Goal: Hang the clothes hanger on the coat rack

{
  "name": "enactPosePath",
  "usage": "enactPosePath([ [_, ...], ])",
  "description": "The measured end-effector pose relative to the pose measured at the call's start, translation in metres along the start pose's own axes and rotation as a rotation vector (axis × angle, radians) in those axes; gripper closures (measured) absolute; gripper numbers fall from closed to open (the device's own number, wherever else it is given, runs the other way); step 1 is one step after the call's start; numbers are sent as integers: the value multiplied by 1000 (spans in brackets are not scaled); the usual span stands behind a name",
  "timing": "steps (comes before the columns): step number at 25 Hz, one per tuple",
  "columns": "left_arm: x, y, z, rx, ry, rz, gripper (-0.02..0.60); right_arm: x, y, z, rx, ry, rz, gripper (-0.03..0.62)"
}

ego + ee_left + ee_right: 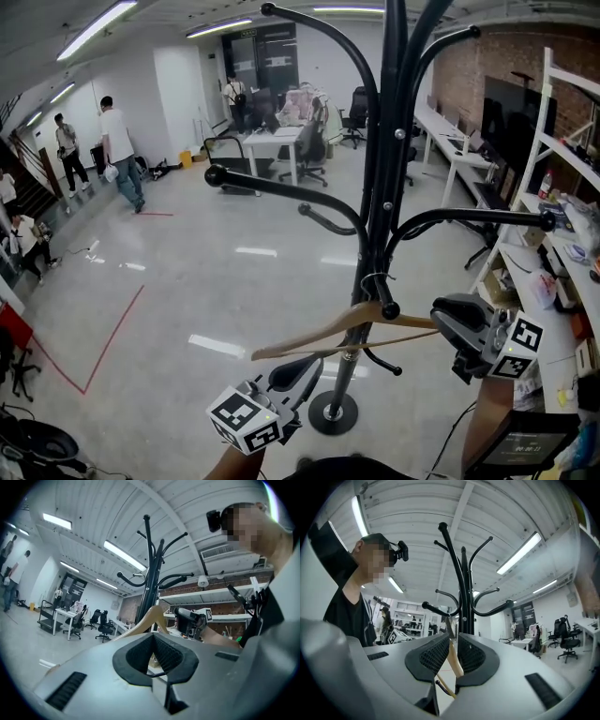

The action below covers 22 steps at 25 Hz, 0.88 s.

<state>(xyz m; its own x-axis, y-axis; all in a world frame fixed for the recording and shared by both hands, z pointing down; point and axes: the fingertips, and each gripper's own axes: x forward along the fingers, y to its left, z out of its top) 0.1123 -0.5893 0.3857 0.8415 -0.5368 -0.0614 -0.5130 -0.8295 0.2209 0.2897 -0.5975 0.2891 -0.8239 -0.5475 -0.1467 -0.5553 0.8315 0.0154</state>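
A black coat rack with curved arms stands right in front of me. A wooden hanger hangs level beside its pole, its wire hook looped at a short lower peg. I cannot tell whether the hook bears on the peg. My right gripper is shut on the hanger's right end, and the wood shows between its pads with the rack behind. My left gripper sits just under the hanger's left half, its jaws shut with nothing in them. The hanger and rack show beyond it.
The rack's round base stands on a glossy floor marked with red tape. White shelves loaded with items stand close on the right. Desks and office chairs are at the back. People walk at the far left.
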Motion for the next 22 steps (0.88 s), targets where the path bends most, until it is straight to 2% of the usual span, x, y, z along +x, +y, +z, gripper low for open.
enactPosePath([
  [3, -13, 0, -1, -3, -8, 11, 583, -4, 5, -5, 7, -2, -125, 537],
  [7, -32, 10, -3, -45, -24, 17, 583, -14, 5, -2, -53, 22, -328, 537],
  [9, -39, 13, -7, -49, -27, 12, 583, -21, 13, -10, -23, 51, -389, 537],
  [12, -47, 18, -16, -66, -16, -13, 583, -30, 33, -30, 29, 84, -466, 580],
  [16, -51, 9, -17, -61, -24, -36, 583, -35, 55, -43, 31, 119, -480, 586],
  [22, -72, -53, -11, 1, -37, -77, 583, -63, 93, -59, 51, 132, -472, 586],
])
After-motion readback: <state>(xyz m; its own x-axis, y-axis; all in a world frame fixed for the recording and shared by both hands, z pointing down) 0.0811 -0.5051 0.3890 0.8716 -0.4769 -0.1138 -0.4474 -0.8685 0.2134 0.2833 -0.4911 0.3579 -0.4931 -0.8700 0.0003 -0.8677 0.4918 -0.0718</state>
